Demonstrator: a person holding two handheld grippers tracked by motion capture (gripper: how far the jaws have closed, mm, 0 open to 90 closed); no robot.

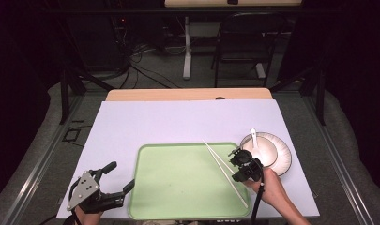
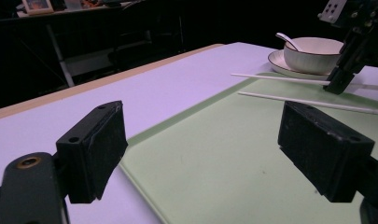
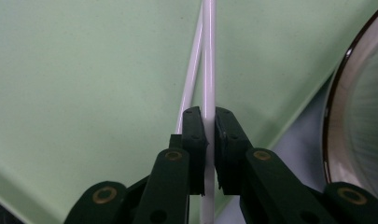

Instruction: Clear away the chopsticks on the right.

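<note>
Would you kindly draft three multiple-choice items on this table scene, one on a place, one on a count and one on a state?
1. Where does the bowl stand?
A. on the green tray
B. on a plate right of the tray
C. on the floor

2. How many chopsticks are there?
A. one
B. two
C. four

3. How is the right gripper?
A. shut on a chopstick
B. wide open over the bowl
C. holding the spoon

Answers:
1. B: the high view shows the bowl, with a spoon in it, on a plate beside the tray, on the white table cover.
2. B: two white sticks lie across the tray's right part.
3. A: the right gripper view shows its jaws closed on one stick, while the left gripper stands open, holding nothing.
</note>
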